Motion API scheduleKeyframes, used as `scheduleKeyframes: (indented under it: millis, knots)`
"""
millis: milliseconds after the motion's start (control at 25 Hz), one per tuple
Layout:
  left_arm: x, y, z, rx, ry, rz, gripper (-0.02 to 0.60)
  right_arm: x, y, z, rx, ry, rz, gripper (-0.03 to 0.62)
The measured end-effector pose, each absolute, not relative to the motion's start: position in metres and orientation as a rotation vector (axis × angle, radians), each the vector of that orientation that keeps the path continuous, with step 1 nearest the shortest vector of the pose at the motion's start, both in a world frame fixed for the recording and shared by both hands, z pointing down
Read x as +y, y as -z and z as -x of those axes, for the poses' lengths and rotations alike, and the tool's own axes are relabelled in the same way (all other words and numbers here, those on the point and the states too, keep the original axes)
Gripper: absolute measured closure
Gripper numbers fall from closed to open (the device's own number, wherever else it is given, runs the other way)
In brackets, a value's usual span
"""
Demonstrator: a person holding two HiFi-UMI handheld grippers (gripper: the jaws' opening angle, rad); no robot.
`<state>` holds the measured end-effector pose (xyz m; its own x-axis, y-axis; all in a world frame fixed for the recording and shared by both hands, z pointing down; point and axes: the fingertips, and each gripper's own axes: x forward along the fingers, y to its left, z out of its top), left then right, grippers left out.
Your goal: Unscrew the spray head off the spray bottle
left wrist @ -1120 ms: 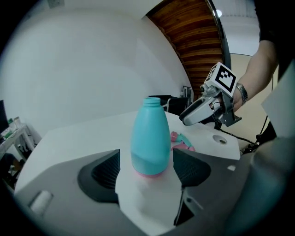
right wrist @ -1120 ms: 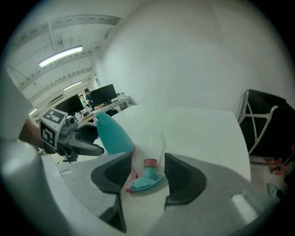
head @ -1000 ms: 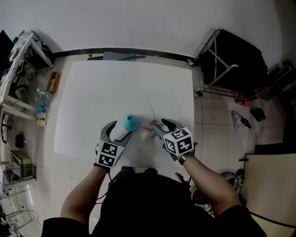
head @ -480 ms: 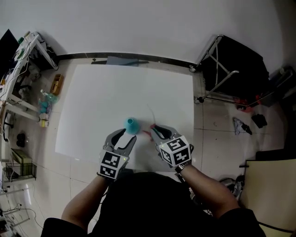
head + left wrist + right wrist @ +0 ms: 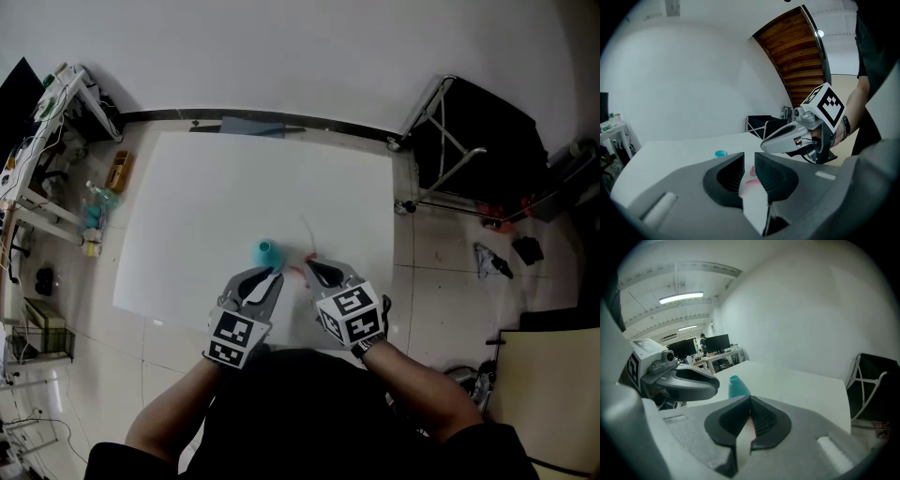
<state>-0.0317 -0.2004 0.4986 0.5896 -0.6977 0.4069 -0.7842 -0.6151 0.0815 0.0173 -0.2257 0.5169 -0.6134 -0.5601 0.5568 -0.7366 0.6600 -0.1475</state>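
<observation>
We see the teal spray bottle (image 5: 266, 251) standing upright on the white tabletop (image 5: 206, 187), toward its near edge, with its neck bare. The pink spray head (image 5: 302, 270) lies on the tabletop just to the right of the bottle and apart from it. Its thin tube (image 5: 307, 232) runs faintly toward the far side.

The left gripper (image 5: 261, 279) hangs just on the near side of the bottle without touching it. Its jaws have just been closing and now stand a narrow slot apart. Nothing sits between them — in the left gripper view we only glimpse the spray head through the slot, lying farther off on the tabletop.

The right gripper (image 5: 312, 269) hangs beside it, its tips just at the near right of the spray head. Its jaws have just closed and now meet fully. We find nothing clamped in them — only a sliver of pink shows past them in the right gripper view. In the left gripper view this gripper is raised clear of the tabletop.

A black folding stand (image 5: 469, 141) sits on the floor beyond the table's far right corner.
</observation>
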Motion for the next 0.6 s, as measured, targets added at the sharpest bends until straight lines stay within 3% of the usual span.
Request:
scheduleKeyframes:
  millis: [240,600]
  knots:
    - [-0.200,-0.495,0.029,-1.226,-0.505,-2.578,0.562,-0.220,-0.512,-0.012,-2.410,-0.478,-0.984,0.602]
    - [-0.199,-0.495,0.029,-1.214,-0.521,-2.572,0.566,-0.214,-0.508,-0.004,-2.426,-0.469,-0.970,0.602]
